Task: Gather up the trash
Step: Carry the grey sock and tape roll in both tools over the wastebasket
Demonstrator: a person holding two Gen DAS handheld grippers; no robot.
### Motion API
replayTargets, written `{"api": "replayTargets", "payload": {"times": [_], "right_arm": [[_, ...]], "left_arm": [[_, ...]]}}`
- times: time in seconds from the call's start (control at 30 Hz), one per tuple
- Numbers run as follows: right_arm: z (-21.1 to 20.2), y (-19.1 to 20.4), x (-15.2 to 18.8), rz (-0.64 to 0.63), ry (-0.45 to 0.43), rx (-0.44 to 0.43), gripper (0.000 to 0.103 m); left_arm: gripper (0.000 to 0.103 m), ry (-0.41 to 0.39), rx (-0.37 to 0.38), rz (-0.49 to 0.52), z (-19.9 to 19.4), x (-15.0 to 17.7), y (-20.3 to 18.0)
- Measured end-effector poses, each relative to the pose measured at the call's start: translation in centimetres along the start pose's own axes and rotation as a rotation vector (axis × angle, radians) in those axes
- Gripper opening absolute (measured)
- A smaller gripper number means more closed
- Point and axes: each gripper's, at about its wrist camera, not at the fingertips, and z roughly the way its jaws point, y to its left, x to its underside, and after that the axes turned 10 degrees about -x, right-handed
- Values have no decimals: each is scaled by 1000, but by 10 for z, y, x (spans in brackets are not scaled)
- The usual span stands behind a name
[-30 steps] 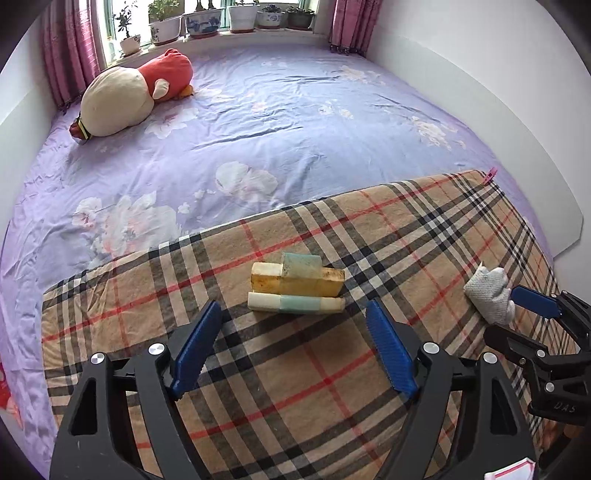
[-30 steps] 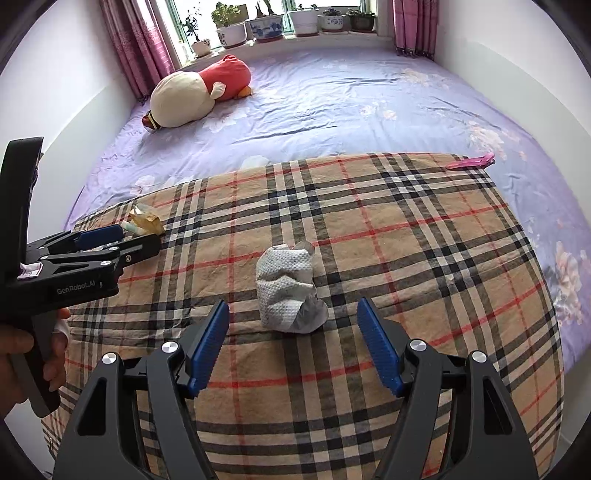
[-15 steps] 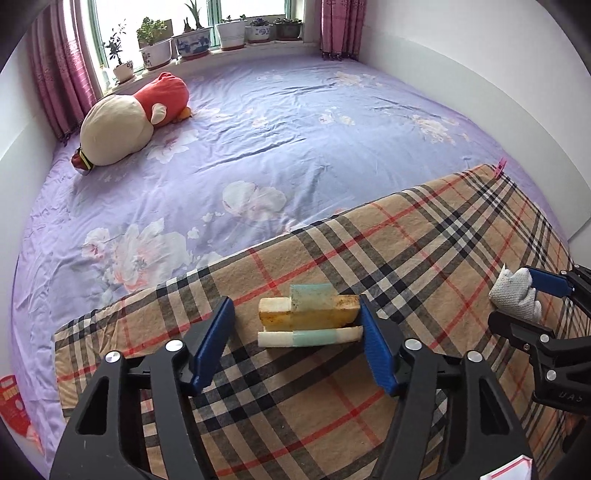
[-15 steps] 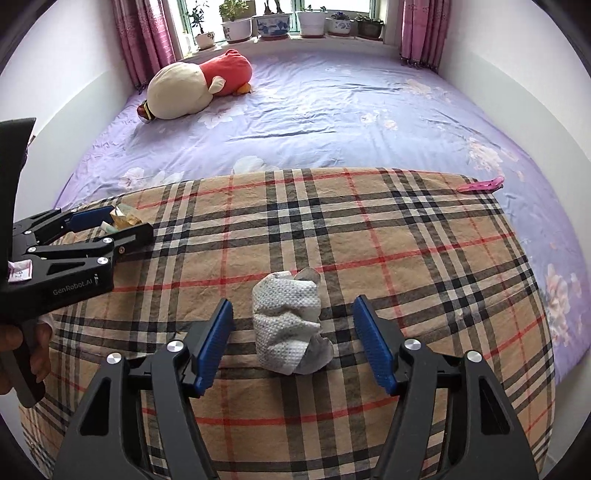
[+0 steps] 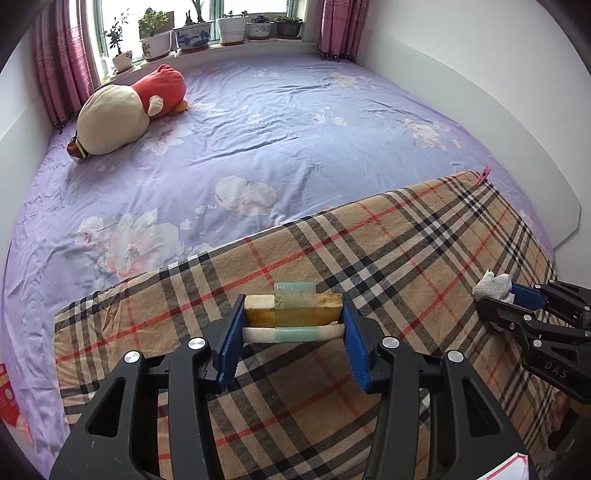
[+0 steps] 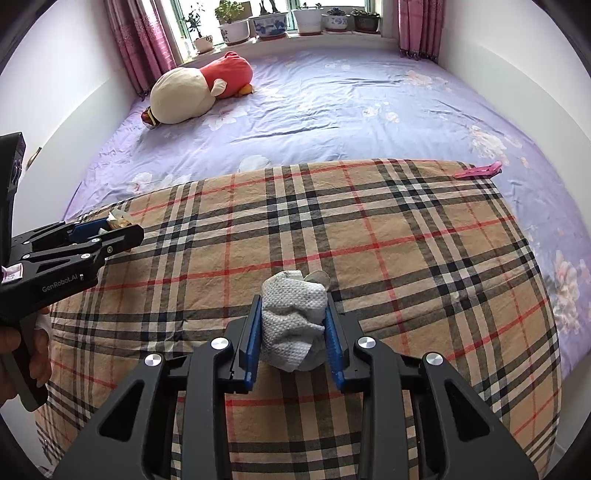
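Note:
A yellow-and-white wrapped snack scrap with green tape (image 5: pixel 293 314) lies on the plaid cloth (image 5: pixel 406 236). My left gripper (image 5: pixel 293 325) is shut on it, a blue pad against each end. It also shows in the right wrist view (image 6: pixel 120 220), at the left gripper (image 6: pixel 107 232). A crumpled white paper towel (image 6: pixel 293 325) sits on the plaid cloth (image 6: pixel 406 229). My right gripper (image 6: pixel 293 332) is shut on it from both sides. The towel (image 5: pixel 493 290) and right gripper (image 5: pixel 513 295) show at the right of the left wrist view.
The plaid cloth covers the near end of a purple flowered bed (image 5: pixel 295 129). A plush toy (image 5: pixel 125 110) lies far left near the window sill with potted plants (image 5: pixel 221 29). A pink clip (image 6: pixel 478 171) lies at the cloth's far right corner. White walls flank the bed.
Both grippers moved forward around their items and closed: the left onto the snack scrap, the right onto the paper towel.

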Motion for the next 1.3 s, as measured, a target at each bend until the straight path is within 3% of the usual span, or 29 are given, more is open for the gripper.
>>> {"api": "replayTargets", "payload": {"times": [0.57,1.3], "right_arm": [[-69,-13,66,116,-61,-16,32],[-206,-73,219,421,-220,125,32]], "left_arm": [[48,-1,99,144,-43,34,-58],[48,-38,339,506,-125,100,-231]]}}
